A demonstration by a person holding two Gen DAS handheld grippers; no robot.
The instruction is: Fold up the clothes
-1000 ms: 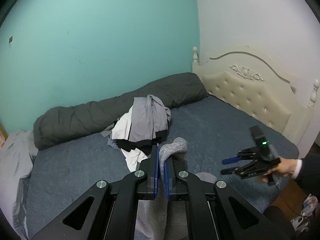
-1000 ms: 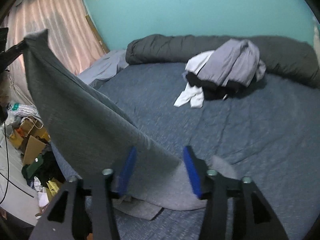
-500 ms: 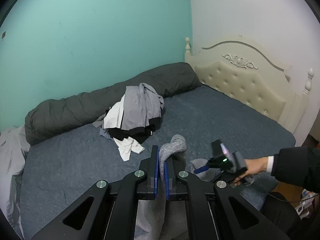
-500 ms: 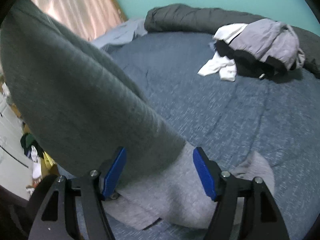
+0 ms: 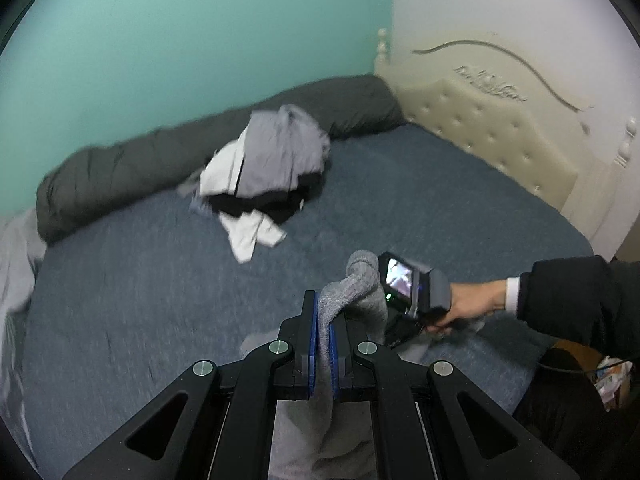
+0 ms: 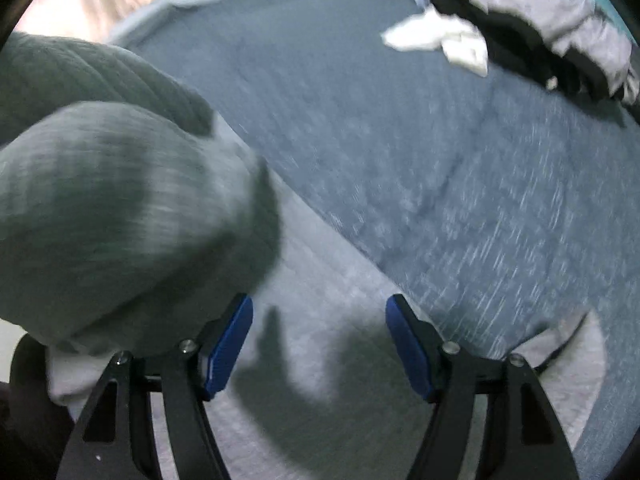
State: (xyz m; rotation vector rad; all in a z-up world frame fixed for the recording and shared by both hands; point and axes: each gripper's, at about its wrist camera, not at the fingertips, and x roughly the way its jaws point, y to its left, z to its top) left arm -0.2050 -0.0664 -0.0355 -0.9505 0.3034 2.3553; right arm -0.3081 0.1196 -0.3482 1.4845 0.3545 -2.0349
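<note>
From the left wrist, my left gripper [image 5: 324,344] is clenched on a bunched fold of the grey garment [image 5: 356,284]; the cloth humps up past the pads and hangs down between the arms below. I judge the step to be laying this garment flat on the bed [image 5: 420,200] so it can be folded, so I would keep this pinch firm and high enough to hold the cloth taut while the other side is set. The right gripper [image 5: 400,330] shows just to the right, held in a hand [image 5: 468,304] with a dark sleeve, low over the mattress and partly behind the cloth. The pile [image 5: 268,168] of unfolded clothes lies well ahead near the rolled duvet [image 5: 120,176], with bare mattress between it and me. The headboard [image 5: 500,128] is far to the right, and the near right corner of the bed drops off towards clutter on the floor, so I would not drift that way.

From the right wrist, my right gripper [image 6: 320,344] stands released, its jaws apart above the garment [image 6: 328,320] spread on the mattress, nothing pinched. A raised fold billows at the left and hides that side. I would pick a clear edge or corner before closing. The pile [image 6: 520,32] sits well off at upper right, leaving open blue sheet [image 6: 440,160] ahead.
</note>
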